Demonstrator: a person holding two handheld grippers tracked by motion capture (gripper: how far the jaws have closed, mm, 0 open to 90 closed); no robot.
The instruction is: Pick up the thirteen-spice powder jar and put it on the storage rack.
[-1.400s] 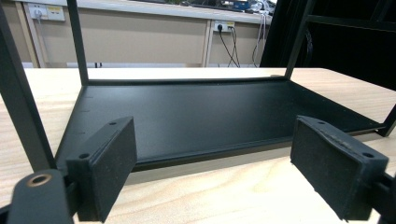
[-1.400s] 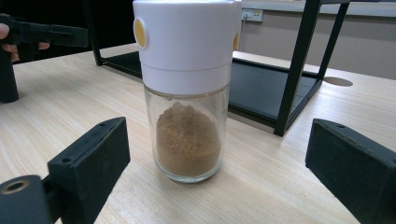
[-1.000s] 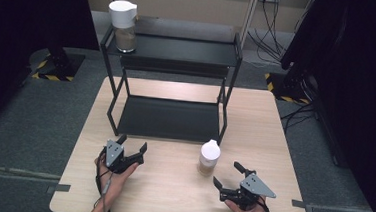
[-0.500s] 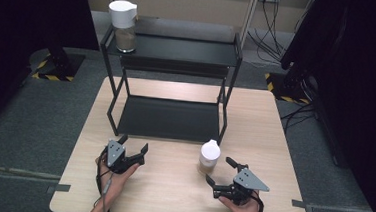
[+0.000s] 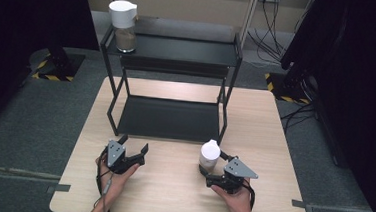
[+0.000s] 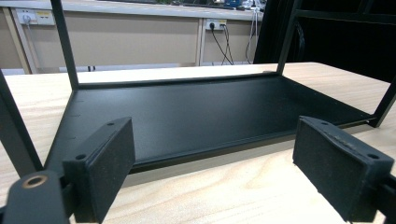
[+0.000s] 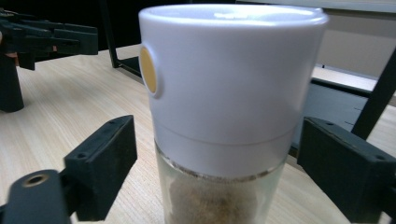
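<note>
A person stands at the near edge of a light wooden bench (image 5: 179,195), holding black two-jaw tongs in each hand. The right tongs (image 5: 213,167) sit near the near right part of the bench, their jaws spread apart on either side of a small glass jar with a tall white plastic cap (image 5: 209,155). In the right gripper view the jar (image 7: 219,116) stands upright between the two pads, with a gap on each side, and holds brown powder. The left tongs (image 5: 140,153) rest near the near left part, jaws apart and holding nothing. A black metal two-tier rack (image 5: 170,117) stands toward the far edge. On its top shelf, at the left corner, stands a second white-capped jar (image 5: 123,25).
</note>
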